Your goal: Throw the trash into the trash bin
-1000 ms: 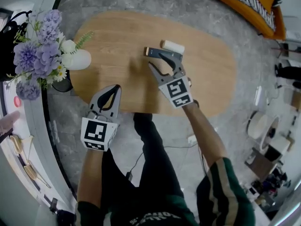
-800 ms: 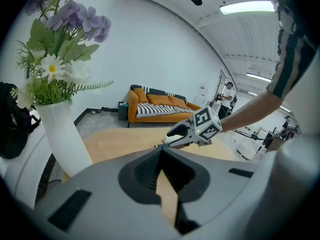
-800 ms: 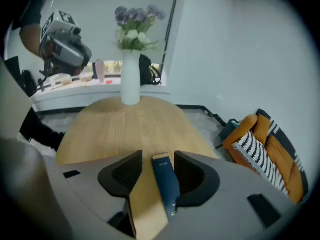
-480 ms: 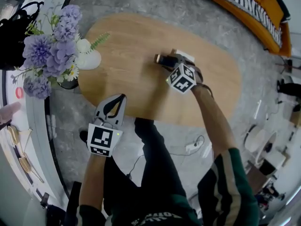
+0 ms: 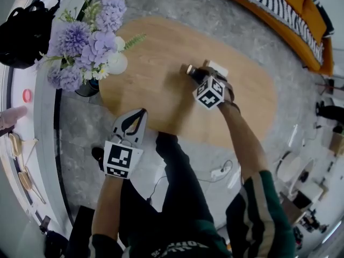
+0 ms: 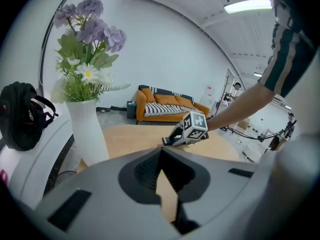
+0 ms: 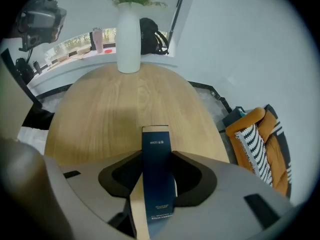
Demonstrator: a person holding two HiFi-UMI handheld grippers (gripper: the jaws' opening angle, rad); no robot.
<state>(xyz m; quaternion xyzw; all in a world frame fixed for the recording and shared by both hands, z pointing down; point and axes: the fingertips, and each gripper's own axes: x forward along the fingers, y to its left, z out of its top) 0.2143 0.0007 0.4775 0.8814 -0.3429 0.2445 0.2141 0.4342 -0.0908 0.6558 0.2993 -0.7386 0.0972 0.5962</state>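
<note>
A dark blue box [image 5: 192, 71] lies flat on the oval wooden table [image 5: 145, 52], next to a small white item [image 5: 218, 66]. My right gripper [image 5: 196, 77] points steeply down over the box. In the right gripper view the box [image 7: 156, 136] runs lengthwise between the wide-set jaws of that gripper [image 7: 156, 154], whose pads stand close on either side without a visible squeeze. My left gripper [image 5: 141, 113] hovers at the table's near edge, its tips together and empty. In the left gripper view its jaws [image 6: 161, 151] face the right gripper's marker cube [image 6: 195, 126].
A white vase [image 5: 116, 63] of purple flowers [image 5: 86, 39] stands at the table's left end. A black backpack [image 5: 27, 31] sits on the ledge beyond. An orange sofa [image 5: 285, 15] with a striped cushion is at the far right. Cables cross the grey floor [image 5: 220, 172].
The right gripper has dropped and tipped steeply down, so its jaws now straddle the blue box on the table. The left gripper has edged a little toward the table edge.
</note>
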